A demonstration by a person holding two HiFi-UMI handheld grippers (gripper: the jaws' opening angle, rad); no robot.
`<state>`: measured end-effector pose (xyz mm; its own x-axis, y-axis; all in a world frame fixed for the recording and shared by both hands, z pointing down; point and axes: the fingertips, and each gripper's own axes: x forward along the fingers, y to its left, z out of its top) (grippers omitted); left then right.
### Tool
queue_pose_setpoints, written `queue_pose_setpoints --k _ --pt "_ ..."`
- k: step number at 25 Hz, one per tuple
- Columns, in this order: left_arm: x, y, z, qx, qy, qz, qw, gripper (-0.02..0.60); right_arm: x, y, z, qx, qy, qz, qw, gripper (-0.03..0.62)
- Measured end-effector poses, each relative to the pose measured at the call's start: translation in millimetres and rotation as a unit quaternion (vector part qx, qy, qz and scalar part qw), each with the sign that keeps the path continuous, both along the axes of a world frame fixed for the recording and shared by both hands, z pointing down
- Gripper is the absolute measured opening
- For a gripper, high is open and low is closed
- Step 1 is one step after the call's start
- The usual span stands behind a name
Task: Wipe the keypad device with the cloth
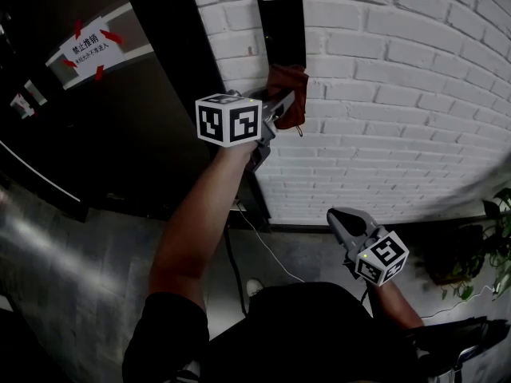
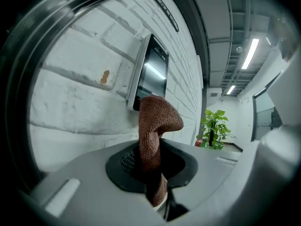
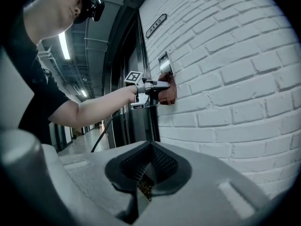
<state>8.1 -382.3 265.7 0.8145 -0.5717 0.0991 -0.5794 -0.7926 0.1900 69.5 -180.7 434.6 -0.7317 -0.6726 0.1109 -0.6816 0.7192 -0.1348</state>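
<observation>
In the head view, the left gripper (image 1: 279, 106) is raised to the white brick wall (image 1: 399, 94). The brown cloth (image 1: 289, 94) hangs bunched at its jaws, directly under the dark keypad device (image 1: 279, 26), and the top of the cloth meets the lower edge of the device. The right gripper (image 1: 342, 218) is held low near the person's body, well apart from the device.

In the left gripper view, the jaws are clamped on the cloth. It stands up between them as a narrow fold with a rounded, bent-over top. This top is at the bottom corner of the device and seems to touch it. The glossy face above is not covered. A green plant (image 2: 214, 126) stands far down the corridor.

In the right gripper view, the jaws are together and I see nothing held between them. Farther along the wall, this view shows the left gripper with the cloth pressed just below the device.

I judge that the wiping step is in hand, with the cloth at the lower end of the device. The next move calls for lifting the cloth onto the screen face, pushing it flat against the glass and sliding it upward. The grip must be firm, because only a small fold reaches past the jaws.
</observation>
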Motion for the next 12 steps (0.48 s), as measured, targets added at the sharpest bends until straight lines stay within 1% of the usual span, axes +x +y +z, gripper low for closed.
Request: queue_pose_setpoints --k 3,6,9,12 --pt "-2 -1 6 0.002 -0.007 -0.006 1.0000 0.061 1 0 0 0.000 -0.001 0.001 1.000 -0.009" --pt "-6 -2 19 -0.013 -0.027 -0.016 0.9994 0.061 1 0 -1 0.000 -0.001 0.002 1.000 -0.009" --pt "-7 2 26 -0.020 -0.041 -0.008 0.9989 0.061 0 0 0 0.000 -0.003 0.001 1.000 -0.009" --pt "-8 14 24 -0.017 -0.047 0.005 0.9987 0.061 -2 0 0 0.000 -0.003 -0.001 1.000 -0.009"
